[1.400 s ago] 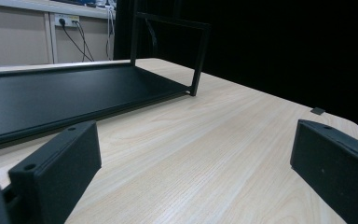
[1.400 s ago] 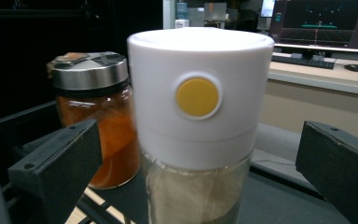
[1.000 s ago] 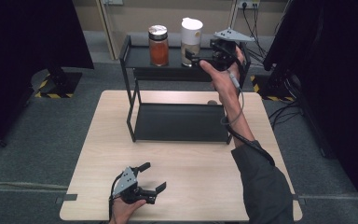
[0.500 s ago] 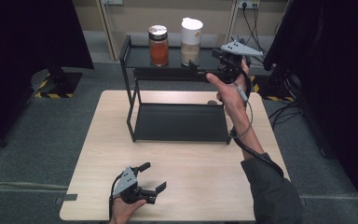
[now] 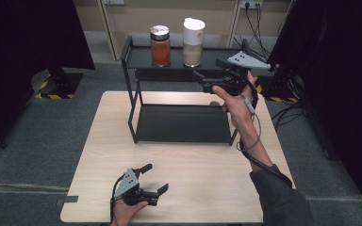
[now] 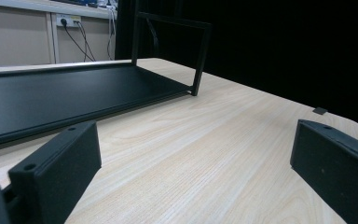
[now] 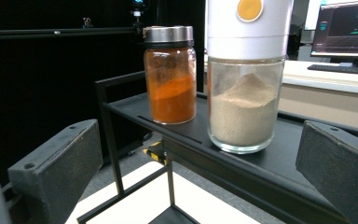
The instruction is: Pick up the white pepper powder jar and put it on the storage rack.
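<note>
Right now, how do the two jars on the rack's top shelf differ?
The orange-powder jar has a flat silver metal lid; the beige-powder jar has a tall white cap with an orange dot. The orange-powder jar is shorter and narrower than the beige-powder jar. Both are clear glass, upright, side by side on the top shelf.

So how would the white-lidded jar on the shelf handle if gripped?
The white-lidded jar looks like smooth glass, so probably slippery and breakable. It stands tall and narrow, so a push might tip it. Roughly half full of powder, likely moderately heavy.
</note>
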